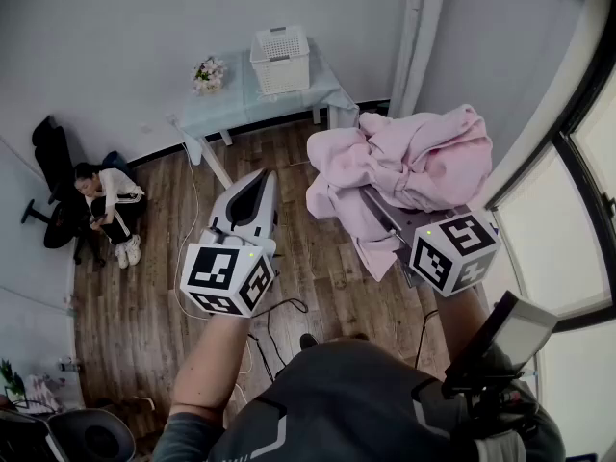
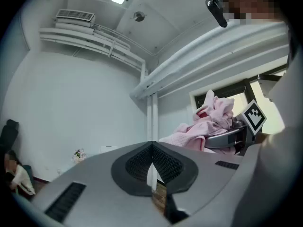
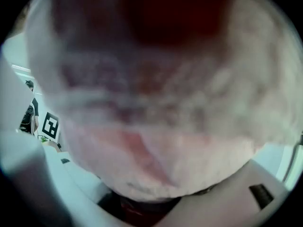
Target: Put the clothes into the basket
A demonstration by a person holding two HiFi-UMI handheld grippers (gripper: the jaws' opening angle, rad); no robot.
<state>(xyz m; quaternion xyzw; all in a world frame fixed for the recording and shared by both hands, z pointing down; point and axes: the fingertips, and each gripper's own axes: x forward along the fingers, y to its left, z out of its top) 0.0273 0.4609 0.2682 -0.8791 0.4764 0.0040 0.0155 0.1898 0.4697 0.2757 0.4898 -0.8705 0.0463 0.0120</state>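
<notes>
**Head view.** Seen from above, a person raises two handheld grippers over a wooden floor (image 1: 144, 296). The left gripper (image 1: 258, 189) points away, its jaws pressed together with nothing in them. The right gripper (image 1: 385, 215) is mostly buried under a pink garment (image 1: 414, 157), a fleecy bundle heaped over its jaws with one fold hanging beneath. Only a grey jaw and the marker cube (image 1: 452, 248) show.

The white lattice basket (image 1: 280, 59) stands on a small table (image 1: 231, 104) draped in pale blue by the far wall, well apart from the garment. A small bunch of flowers (image 1: 209, 73) sits beside it. A seated person (image 1: 108, 205) is on the floor at the left, near a black chair (image 1: 48, 147). The bottom edge cuts off the holder's body.

**Left gripper view.** The ribbed pads meet at the tips, clenched on nothing. Beyond them to the right, the pink garment (image 2: 208, 122) lies over the right gripper, whose marker cube (image 2: 254, 117) peeks out. The flowers (image 2: 78, 154) are tiny and far away. The basket cannot be made out here.

**Right gripper view.** Out-of-focus pink cloth (image 3: 151, 103) fills nearly everything and covers the jaws, leaving only a dark strip at the bottom. The jaws stand wide, grasping the thick bundle wedged between them. At the left edge, the left gripper's marker cube (image 3: 50, 125) shows small.
</notes>
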